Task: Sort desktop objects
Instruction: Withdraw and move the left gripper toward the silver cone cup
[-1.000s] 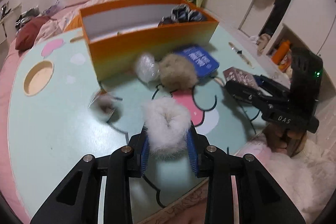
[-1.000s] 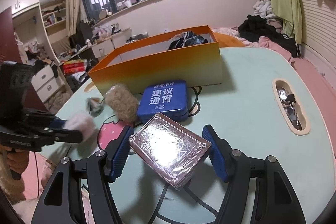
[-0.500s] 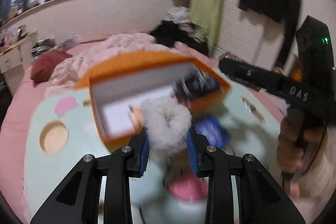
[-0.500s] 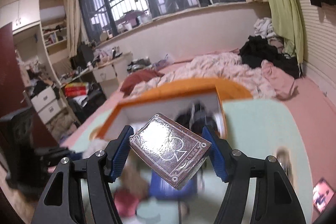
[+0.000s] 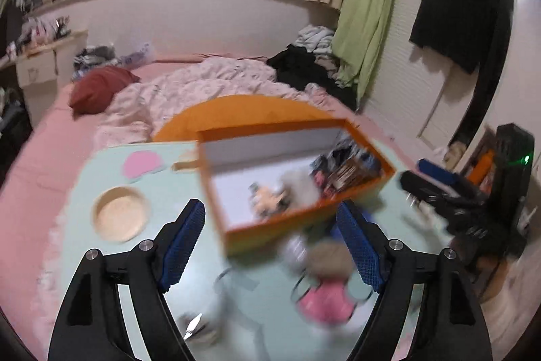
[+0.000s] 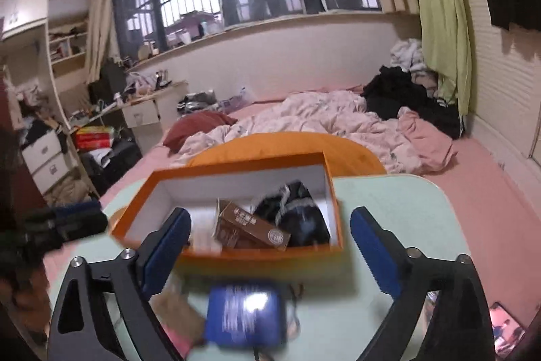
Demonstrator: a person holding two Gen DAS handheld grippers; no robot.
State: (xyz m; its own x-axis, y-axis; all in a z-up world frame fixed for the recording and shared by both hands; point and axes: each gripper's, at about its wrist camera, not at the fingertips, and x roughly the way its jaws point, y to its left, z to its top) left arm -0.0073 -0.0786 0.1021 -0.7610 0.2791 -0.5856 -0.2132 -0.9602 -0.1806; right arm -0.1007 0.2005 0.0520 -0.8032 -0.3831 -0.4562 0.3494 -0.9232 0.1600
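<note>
An orange box (image 5: 365, 131) (image 6: 216, 170) stands on the pale green table (image 5: 84, 252). My left gripper (image 5: 274, 237) hangs above its near wall, jaws opening, nothing between them. The white fluffy ball (image 5: 299, 183) lies blurred inside the box beside a small yellowish item (image 5: 267, 195). My right gripper (image 6: 270, 235) hovers over the box, jaws opening and empty. The brown card box (image 6: 250, 227) lies inside next to a dark bundle of cloth (image 6: 297, 215). On the table in front lie a blue tin (image 6: 245, 315) and a brown fluffy ball (image 5: 328, 257) (image 6: 177, 310).
A round wooden hole (image 5: 120, 219) and a pink patch (image 5: 142, 163) mark the table's left side. A crumpled foil-like wrapper (image 5: 196, 327) lies near the front edge. A bed with rumpled bedding (image 6: 321, 120) lies behind the table. The other gripper (image 5: 449, 195) shows at the right.
Both grippers rose from the table to above the orange box and opened. The white fluffy ball left the left jaws and the brown card box left the right jaws; both now lie inside the box.
</note>
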